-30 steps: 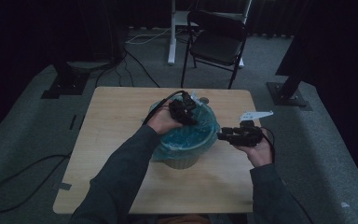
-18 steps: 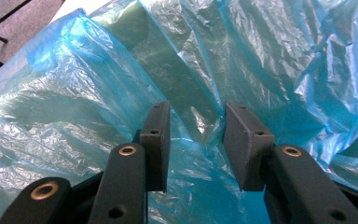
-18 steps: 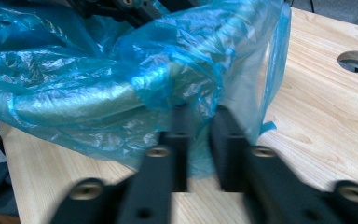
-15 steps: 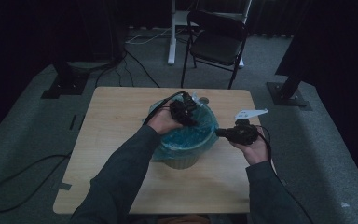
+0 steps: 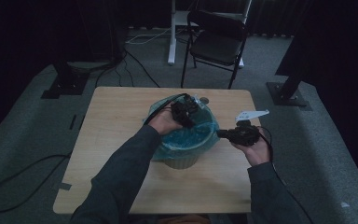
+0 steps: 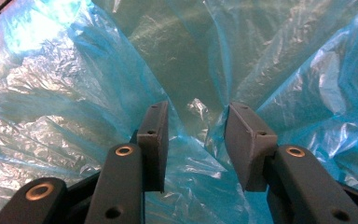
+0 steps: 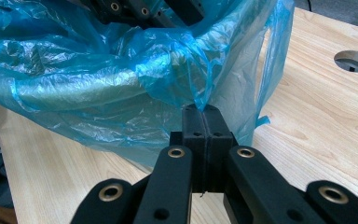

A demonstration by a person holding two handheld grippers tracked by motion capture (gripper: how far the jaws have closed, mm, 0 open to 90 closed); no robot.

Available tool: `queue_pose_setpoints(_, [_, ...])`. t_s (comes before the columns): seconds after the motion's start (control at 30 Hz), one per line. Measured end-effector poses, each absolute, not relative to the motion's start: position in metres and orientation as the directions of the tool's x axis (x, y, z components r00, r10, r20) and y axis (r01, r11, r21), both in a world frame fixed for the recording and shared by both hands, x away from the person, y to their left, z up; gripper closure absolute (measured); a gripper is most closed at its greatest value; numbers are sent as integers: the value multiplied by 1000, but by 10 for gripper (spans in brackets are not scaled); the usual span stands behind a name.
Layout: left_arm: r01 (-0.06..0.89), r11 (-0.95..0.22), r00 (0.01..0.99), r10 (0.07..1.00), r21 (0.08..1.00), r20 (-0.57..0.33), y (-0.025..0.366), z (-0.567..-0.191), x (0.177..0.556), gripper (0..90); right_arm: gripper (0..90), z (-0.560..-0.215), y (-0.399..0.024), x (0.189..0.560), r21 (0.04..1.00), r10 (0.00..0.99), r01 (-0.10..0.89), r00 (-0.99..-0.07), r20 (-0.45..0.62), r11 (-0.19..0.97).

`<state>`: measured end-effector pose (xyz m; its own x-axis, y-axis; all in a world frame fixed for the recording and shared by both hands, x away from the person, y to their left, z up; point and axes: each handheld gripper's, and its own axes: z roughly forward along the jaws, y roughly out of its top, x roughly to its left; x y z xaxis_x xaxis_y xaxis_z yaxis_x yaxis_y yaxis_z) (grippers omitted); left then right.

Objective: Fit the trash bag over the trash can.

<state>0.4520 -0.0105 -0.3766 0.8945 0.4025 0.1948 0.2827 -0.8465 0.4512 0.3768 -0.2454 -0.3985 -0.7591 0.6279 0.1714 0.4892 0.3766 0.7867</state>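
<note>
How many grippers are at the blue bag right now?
2. The left gripper hangs open inside the blue bag. The right gripper is shut on the bag's edge at the bin's right side.

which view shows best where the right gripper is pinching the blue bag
The right gripper view: its fingers meet, shut on a fold of the blue bag hanging outside the bin. The high view shows the right gripper at the bag's edge, too small to judge. The left gripper view shows the bag's crinkled inside.

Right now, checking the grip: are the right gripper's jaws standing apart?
No, the right gripper has its jaws pressed together, pinching the blue bag.
</note>
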Motion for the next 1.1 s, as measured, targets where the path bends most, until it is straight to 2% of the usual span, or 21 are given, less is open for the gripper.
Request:
queue_pose_setpoints(0.5, [269,-878,902,374,396,215,-15,-383,451,564,900,-398,-246,376,787,623,485,-764,169,381])
queue_pose_setpoints(1.1, [261,-911,914,339,320,222,-21,-391,451,558,900,-396,-247,375,788,622,484,-764,169,380])
